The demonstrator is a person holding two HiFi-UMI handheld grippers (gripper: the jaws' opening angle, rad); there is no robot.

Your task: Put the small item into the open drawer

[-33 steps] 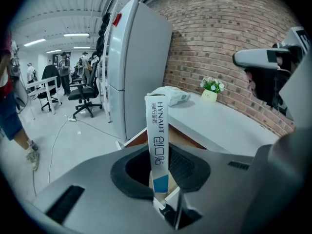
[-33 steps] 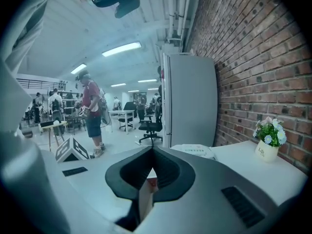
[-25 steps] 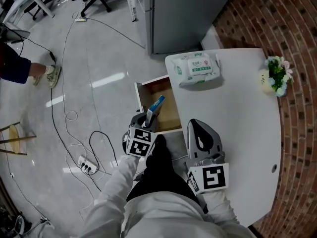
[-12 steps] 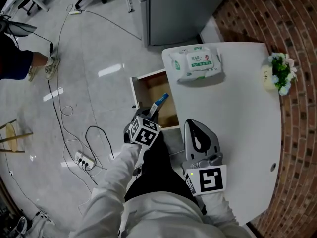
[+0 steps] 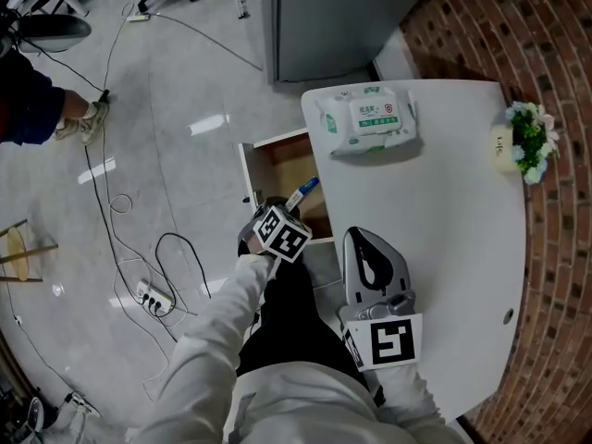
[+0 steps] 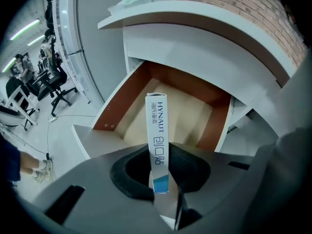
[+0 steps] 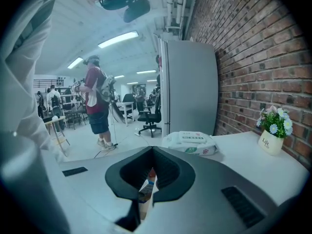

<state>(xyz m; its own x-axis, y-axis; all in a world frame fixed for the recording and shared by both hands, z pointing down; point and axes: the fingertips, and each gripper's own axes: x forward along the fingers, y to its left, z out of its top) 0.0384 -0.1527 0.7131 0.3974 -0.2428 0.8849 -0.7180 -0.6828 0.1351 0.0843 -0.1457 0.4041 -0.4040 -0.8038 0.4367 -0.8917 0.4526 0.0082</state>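
A slim white box with a blue end (image 6: 157, 126) stands upright between the jaws of my left gripper (image 6: 158, 167), which is shut on it. In the head view the box (image 5: 303, 192) hangs over the near right part of the open wooden drawer (image 5: 276, 166), with the left gripper (image 5: 288, 213) just in front of the drawer. The drawer's pale floor (image 6: 187, 108) shows bare beyond the box. My right gripper (image 5: 369, 234) rests on the white table (image 5: 453, 220). Its jaws (image 7: 148, 182) are together, with nothing gripped.
A pack of wet wipes (image 5: 367, 120) lies at the table's far edge and a small flower pot (image 5: 521, 141) at its far right. A grey cabinet (image 5: 342, 17) stands behind the table. Cables and a power strip (image 5: 153, 296) lie on the floor at the left, where a person (image 5: 32, 109) stands.
My left gripper has turned a little and edged right with the box, closer over the drawer. The right gripper has stayed on the table.
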